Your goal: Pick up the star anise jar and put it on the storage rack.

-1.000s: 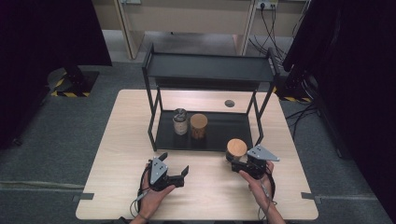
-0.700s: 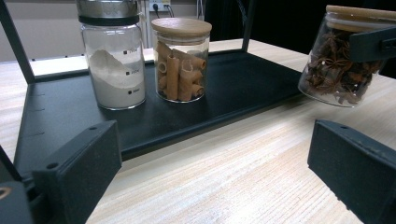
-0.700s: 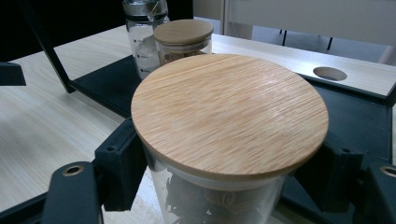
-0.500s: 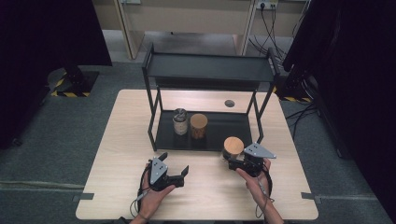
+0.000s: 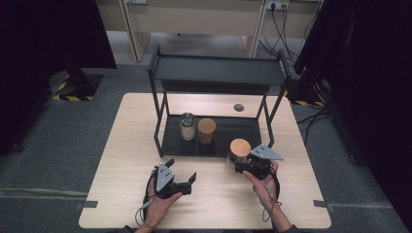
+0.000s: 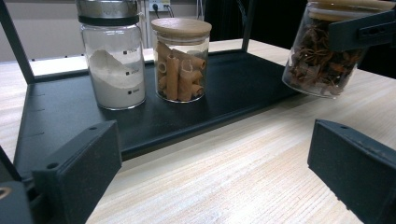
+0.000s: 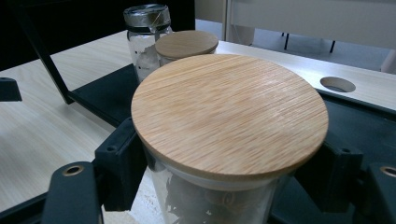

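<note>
The star anise jar [image 5: 239, 151], a glass jar with a round wooden lid, is clamped just below that lid between the fingers of the right gripper [image 5: 243, 162]. It hangs tilted and clear of the surface [image 5: 121, 145], at the front right edge of the black rack's bottom tray [image 5: 233, 128]. In the left gripper view the same jar [image 6: 322, 60] leans with its base toward the tray, dark star-shaped spice showing through the glass.

The step in hand looks like setting this jar on the tray beside the other two. To do it well, the jar should be brought upright first, since it now leans and would land on an edge of its base. It should then travel low under the rack's upper shelf [image 5: 218, 70] and pass inside the front right post [image 5: 268, 128], which stands close to the lid. The free spot lies to the right of the pasta jar [image 5: 206, 131], which is just beside the powder jar [image 5: 187, 126]; leaving a gap there keeps the glass from knocking. The grip should hold until the base sits flat on the tray.

The left gripper [image 5: 182, 177] rests on the surface in front of the rack, well apart from the jars, its fingers spread wide with nothing between them, so it can stay put.
</note>
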`<action>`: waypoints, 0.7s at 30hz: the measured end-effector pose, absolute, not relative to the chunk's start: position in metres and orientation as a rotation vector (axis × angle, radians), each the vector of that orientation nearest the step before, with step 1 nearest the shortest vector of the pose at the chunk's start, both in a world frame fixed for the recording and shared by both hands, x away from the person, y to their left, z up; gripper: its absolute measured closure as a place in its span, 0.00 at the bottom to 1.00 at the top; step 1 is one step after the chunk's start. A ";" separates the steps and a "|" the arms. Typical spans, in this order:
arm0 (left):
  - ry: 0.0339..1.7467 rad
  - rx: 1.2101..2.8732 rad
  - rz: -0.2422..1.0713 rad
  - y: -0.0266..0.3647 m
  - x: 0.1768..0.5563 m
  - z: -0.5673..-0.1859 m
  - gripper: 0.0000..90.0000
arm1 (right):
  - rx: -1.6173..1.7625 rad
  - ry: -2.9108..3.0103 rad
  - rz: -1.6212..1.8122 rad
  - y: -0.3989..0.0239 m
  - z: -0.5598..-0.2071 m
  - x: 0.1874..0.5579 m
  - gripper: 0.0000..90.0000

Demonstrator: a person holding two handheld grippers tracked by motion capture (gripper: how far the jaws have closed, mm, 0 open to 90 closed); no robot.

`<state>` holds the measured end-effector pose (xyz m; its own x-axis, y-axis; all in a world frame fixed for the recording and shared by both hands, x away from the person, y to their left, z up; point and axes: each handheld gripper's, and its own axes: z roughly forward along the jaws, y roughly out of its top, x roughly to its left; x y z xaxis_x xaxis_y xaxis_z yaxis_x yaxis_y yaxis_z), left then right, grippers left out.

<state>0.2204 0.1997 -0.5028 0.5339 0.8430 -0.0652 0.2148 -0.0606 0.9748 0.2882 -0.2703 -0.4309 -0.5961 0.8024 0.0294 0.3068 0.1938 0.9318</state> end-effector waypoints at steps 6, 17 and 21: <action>0.927 1.584 0.658 0.200 0.221 -0.503 0.03 | 1.035 1.997 1.389 -0.266 -0.430 0.293 0.29; 0.928 1.583 0.658 0.200 0.221 -0.503 0.03 | 1.036 1.988 1.386 -0.261 -0.428 0.301 0.29; 0.929 1.582 0.657 0.200 0.221 -0.503 0.03 | 1.037 1.986 1.381 -0.259 -0.428 0.304 0.29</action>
<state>0.2206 0.1999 -0.5029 0.5333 0.8431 -0.0683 0.2163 -0.0579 0.9746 0.3040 -0.2591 -0.4275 -0.5823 0.8127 0.0191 0.3008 0.1936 0.9338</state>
